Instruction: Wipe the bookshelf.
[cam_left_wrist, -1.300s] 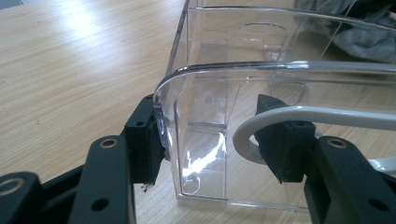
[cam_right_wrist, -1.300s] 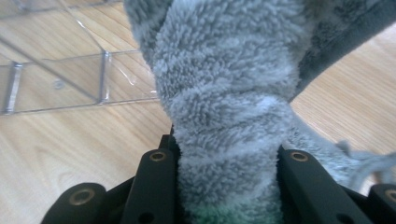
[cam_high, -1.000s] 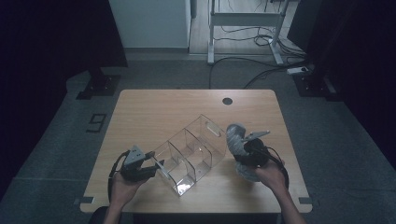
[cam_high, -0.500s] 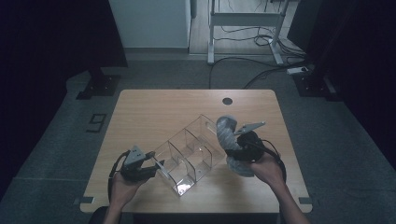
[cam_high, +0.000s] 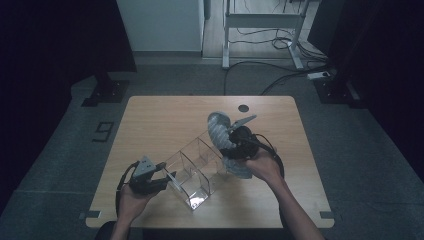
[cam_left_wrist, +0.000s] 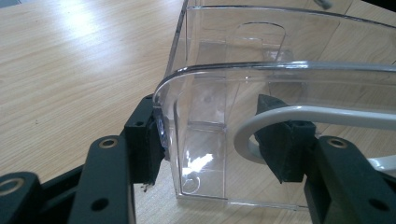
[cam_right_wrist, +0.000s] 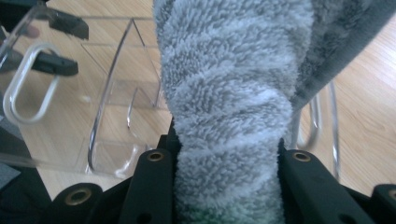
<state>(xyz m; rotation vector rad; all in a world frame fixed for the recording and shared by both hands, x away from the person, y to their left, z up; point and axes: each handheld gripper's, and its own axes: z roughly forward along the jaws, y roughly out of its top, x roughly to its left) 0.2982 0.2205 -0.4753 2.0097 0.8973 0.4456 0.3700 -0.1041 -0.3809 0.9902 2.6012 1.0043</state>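
Your left tongs (cam_high: 167, 176) sit at the near left of the tabletop (cam_high: 165, 112), partly closed and clamped on the near end wall of the clear plastic organizer (cam_high: 192, 167). In the left gripper view those tongs (cam_left_wrist: 219, 140) show the detail: one pad presses the outside of the rounded corner, and the other pad sits inside the box against the wall, just beside the white-edged handle cut-out. From above you can't make out that pinch through the clear plastic; there you see the tongs meeting the end of the organizer and your hand (cam_high: 131, 200) behind them.

The organizer lies slantwise across the middle of the tabletop, its long axis running from near left to far right, with dividers splitting it into compartments. The high view gives that layout; the left gripper view gives you the near compartment (cam_left_wrist: 261, 154) and bare wood seen through its floor.

Your right tongs (cam_high: 227, 150) are held above the far right end of the organizer, clear of the tabletop. They grip a rolled grey fluffy cloth (cam_high: 220, 127), which sticks up beyond them, while more of it hangs below your hand (cam_high: 262, 165). In the right gripper view the right tongs (cam_right_wrist: 229, 154) stand moderately wide, both pads squeezing the striped roll of cloth (cam_right_wrist: 233, 84), and the organizer's compartments (cam_right_wrist: 126, 93) lie underneath it. The left tongs show there too, at the far end (cam_right_wrist: 53, 46).
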